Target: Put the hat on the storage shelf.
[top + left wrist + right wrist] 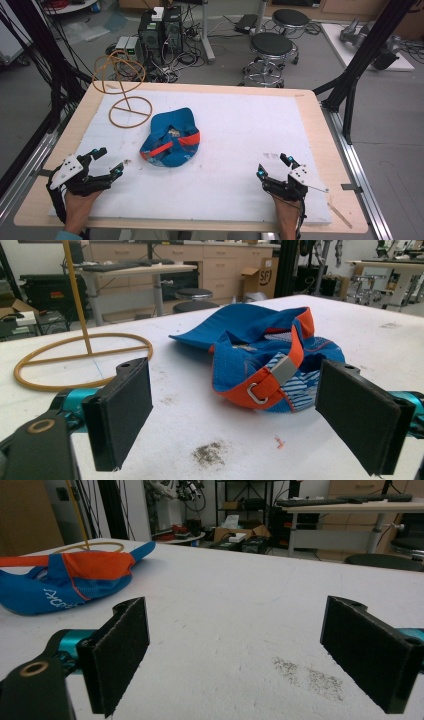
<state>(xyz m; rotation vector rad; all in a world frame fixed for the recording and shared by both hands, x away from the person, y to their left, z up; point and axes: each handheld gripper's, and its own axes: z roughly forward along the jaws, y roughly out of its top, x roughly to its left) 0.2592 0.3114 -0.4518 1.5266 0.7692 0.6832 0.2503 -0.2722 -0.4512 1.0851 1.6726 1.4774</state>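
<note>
Blue-and-orange cap (171, 139) lies upside down on the white mat (240, 125), left of centre; left gripper (106, 161) sits near it with jaws spread wide and empty, cap just ahead between them in the left gripper view. Right gripper (273, 166), likewise released, rests well apart over bare mat. The cap's underside is hidden; the wire stand (125, 87) is near the far-left edge.

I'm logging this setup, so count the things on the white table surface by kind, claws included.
Caps: 1, the blue and orange cap
Wire stands: 1, the yellow wire stand
Claws: 2, left claw and right claw, both open
Total: 4
</note>
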